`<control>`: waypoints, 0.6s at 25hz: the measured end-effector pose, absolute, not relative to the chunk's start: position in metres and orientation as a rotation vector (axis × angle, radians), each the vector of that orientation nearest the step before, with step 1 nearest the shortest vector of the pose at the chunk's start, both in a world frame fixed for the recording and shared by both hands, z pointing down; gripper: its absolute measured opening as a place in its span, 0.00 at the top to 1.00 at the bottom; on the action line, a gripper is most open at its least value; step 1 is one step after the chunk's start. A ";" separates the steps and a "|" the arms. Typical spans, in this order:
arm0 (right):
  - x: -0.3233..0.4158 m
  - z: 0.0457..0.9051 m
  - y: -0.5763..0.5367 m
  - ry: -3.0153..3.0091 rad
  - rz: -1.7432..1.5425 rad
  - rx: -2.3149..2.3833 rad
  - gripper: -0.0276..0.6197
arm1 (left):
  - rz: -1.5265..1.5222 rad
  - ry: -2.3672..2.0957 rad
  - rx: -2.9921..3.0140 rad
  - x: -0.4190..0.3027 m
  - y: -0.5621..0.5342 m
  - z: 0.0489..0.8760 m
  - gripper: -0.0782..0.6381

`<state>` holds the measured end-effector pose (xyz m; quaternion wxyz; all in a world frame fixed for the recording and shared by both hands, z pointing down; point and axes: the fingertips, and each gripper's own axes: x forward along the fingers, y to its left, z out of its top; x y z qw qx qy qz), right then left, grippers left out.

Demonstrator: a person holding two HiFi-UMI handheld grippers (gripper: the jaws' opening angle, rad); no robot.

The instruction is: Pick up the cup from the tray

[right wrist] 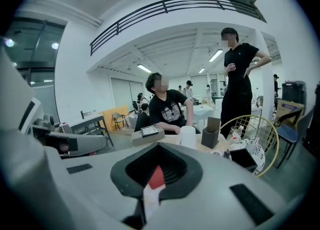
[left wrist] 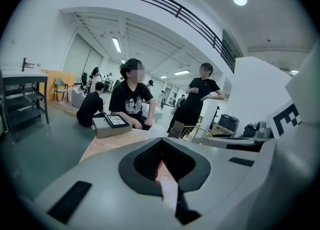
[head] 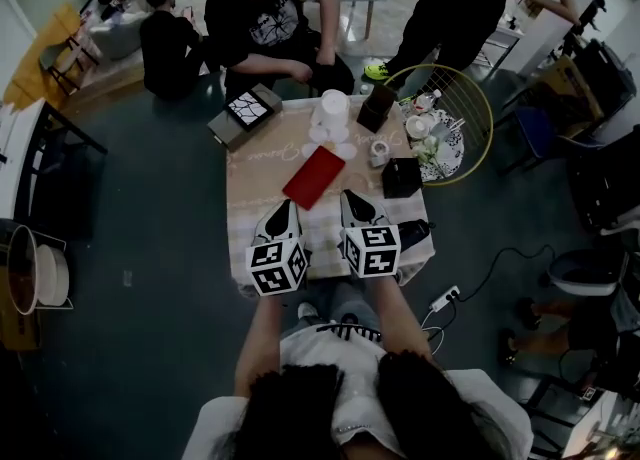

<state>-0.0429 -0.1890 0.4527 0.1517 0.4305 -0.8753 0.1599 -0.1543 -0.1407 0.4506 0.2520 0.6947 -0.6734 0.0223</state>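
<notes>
Cup (head: 333, 108), white and upright, is standing at the 12 o'clock edge of the cloth-covered table (head: 250, 183), with low white round pieces touching its base; I am not managing to tell whether those make up a tray. I am seeing the left gripper (head: 284, 212) and the right gripper (head: 356, 206) hovering side by side over the table's 6 o'clock edge, both pointing toward 12 o'clock and well apart from the cup. Each gripper's own view is showing its jaws pressed together with nothing pinched; only a sliver of red is peeking through the gap behind the pads. That red is belonging to a flat red rectangle (head: 314, 176) lying at the table's centre, between the grippers and the cup. A grey box with a patterned lid (head: 245, 115) is sitting at the 10 o'clock corner, a dark open-topped holder (head: 376, 106) is standing just beside the cup at its 3 o'clock, and a black box (head: 401, 177) is resting near the 3 o'clock edge. A yellow wire basket (head: 478, 98) is standing off the 2 o'clock corner.
</notes>
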 end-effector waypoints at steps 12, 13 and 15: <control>-0.042 0.448 -0.167 -2.489 0.374 1.206 0.95 | 0.114 -1.795 1.938 -0.139 -0.123 0.451 0.88; -0.042 0.448 -0.166 -2.488 0.362 1.197 0.95 | 0.116 -1.792 1.939 -0.138 -0.123 0.451 0.88; -0.042 0.447 -0.163 -2.480 0.332 1.185 0.95 | 0.122 -1.790 1.946 -0.135 -0.123 0.449 0.88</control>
